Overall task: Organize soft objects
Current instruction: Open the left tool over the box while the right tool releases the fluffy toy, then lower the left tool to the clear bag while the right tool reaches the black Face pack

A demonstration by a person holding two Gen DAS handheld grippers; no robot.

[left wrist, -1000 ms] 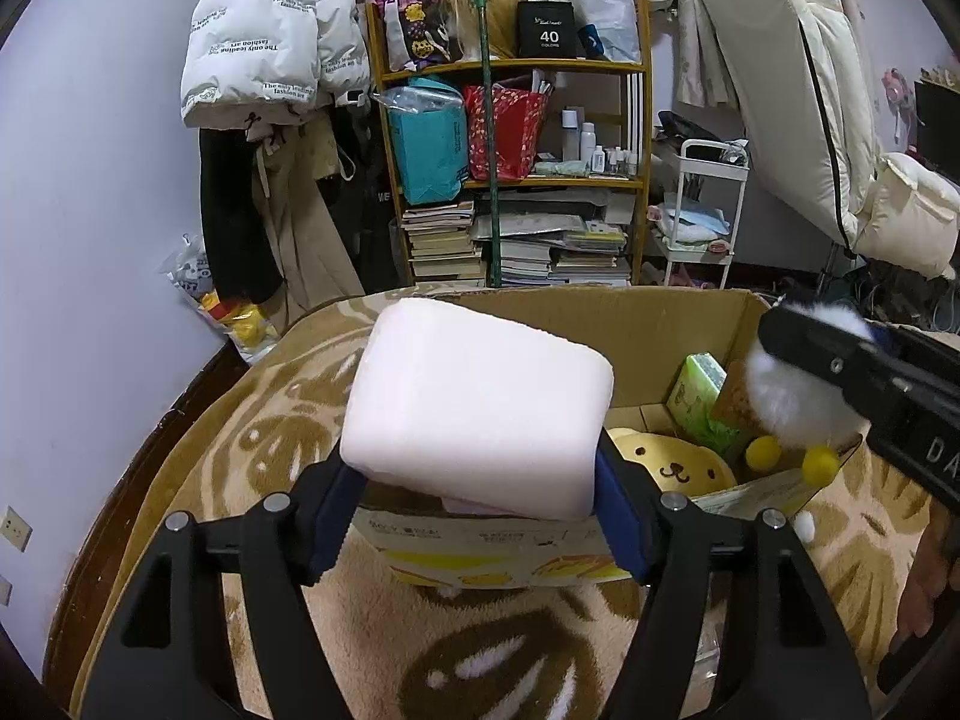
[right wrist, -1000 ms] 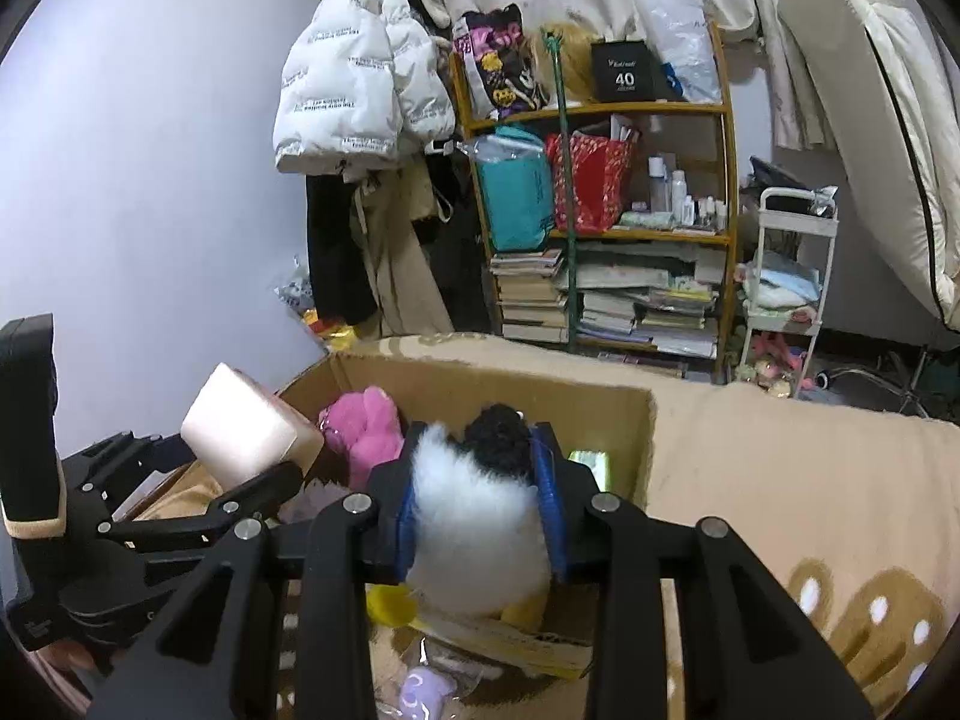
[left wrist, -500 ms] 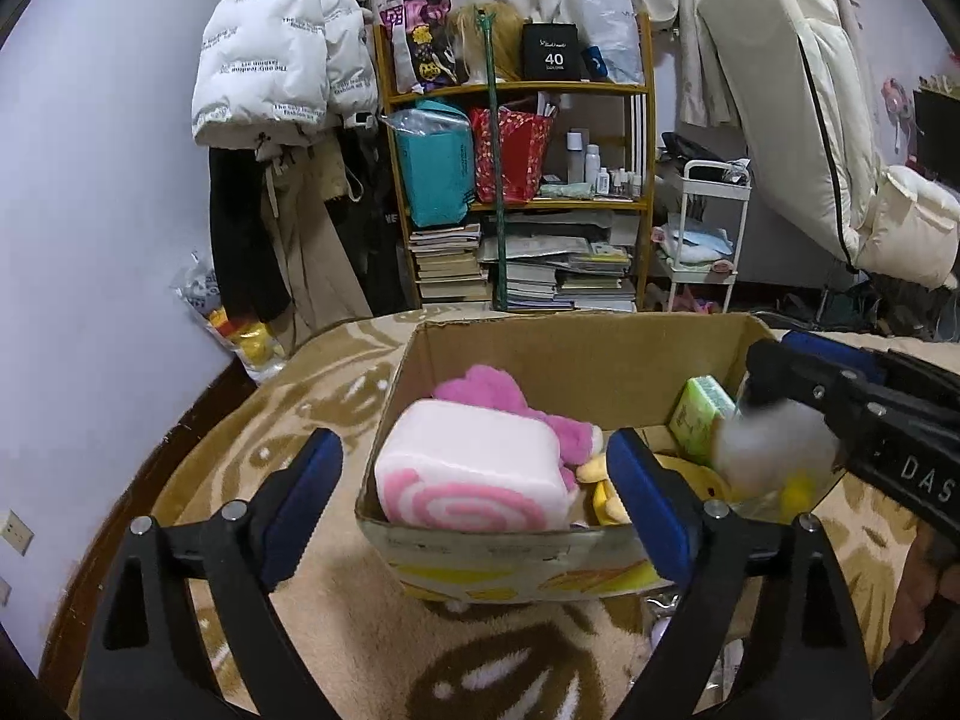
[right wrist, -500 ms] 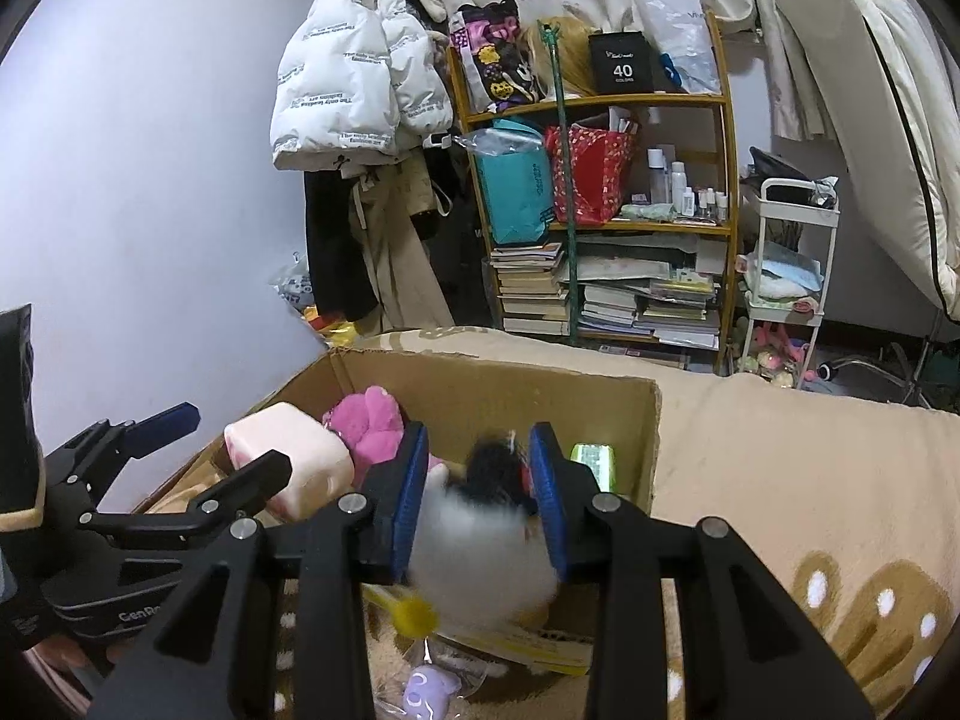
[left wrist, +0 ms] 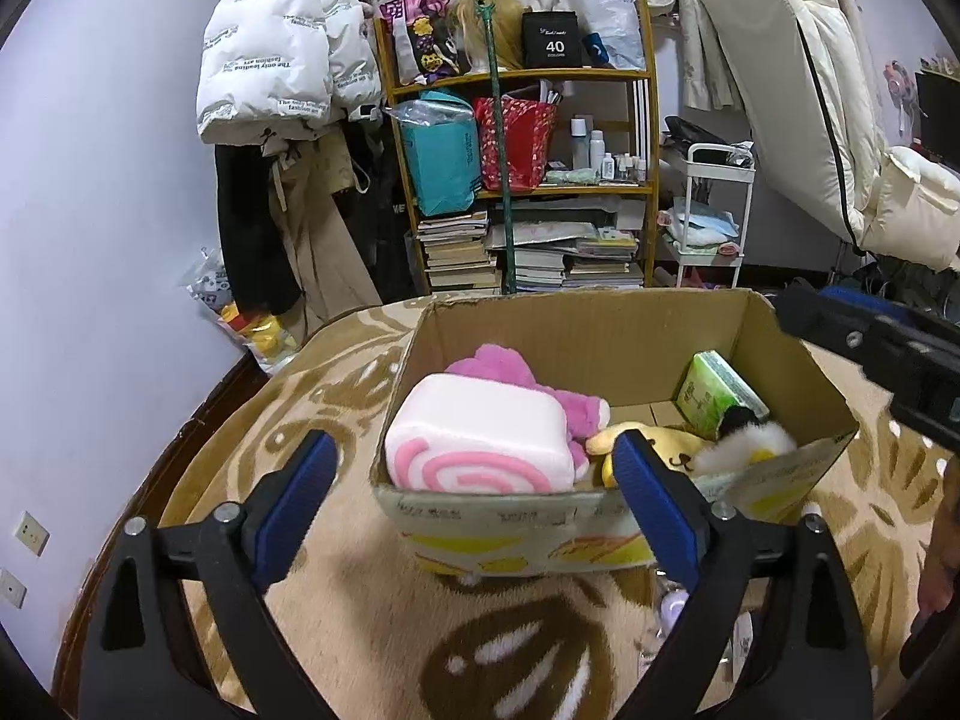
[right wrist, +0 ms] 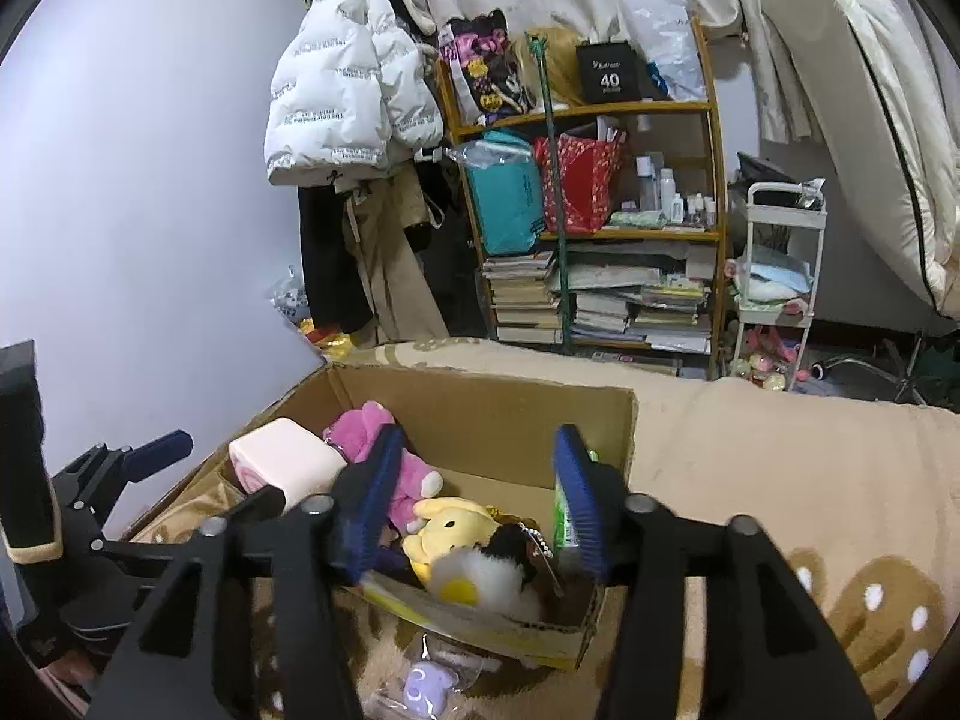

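Note:
An open cardboard box (left wrist: pixel 576 324) (right wrist: pixel 492 414) stands on a patterned blanket. Inside lie a pink-and-white swirl roll cushion (left wrist: pixel 480 450) (right wrist: pixel 282 462), a pink plush (left wrist: pixel 504 366) (right wrist: pixel 366 426), a yellow plush (left wrist: pixel 660 441) (right wrist: pixel 450 519), a white-and-black fluffy plush (left wrist: pixel 747 441) (right wrist: pixel 486 576) and a green tissue pack (left wrist: pixel 714 390). My left gripper (left wrist: pixel 474 492) is open and empty, just in front of the box. My right gripper (right wrist: pixel 474 498) is open and empty above the fluffy plush.
A small purple item in clear wrap (right wrist: pixel 429 681) lies on the blanket in front of the box. Behind stand a cluttered wooden shelf (left wrist: pixel 522 180), hanging coats (left wrist: pixel 282 60), a white trolley (left wrist: pixel 708 222) and a propped mattress (left wrist: pixel 798 96).
Both grippers opened. The roll cushion dropped from my left gripper into the box's left side. The fluffy plush dropped from my right gripper into the box's front right.

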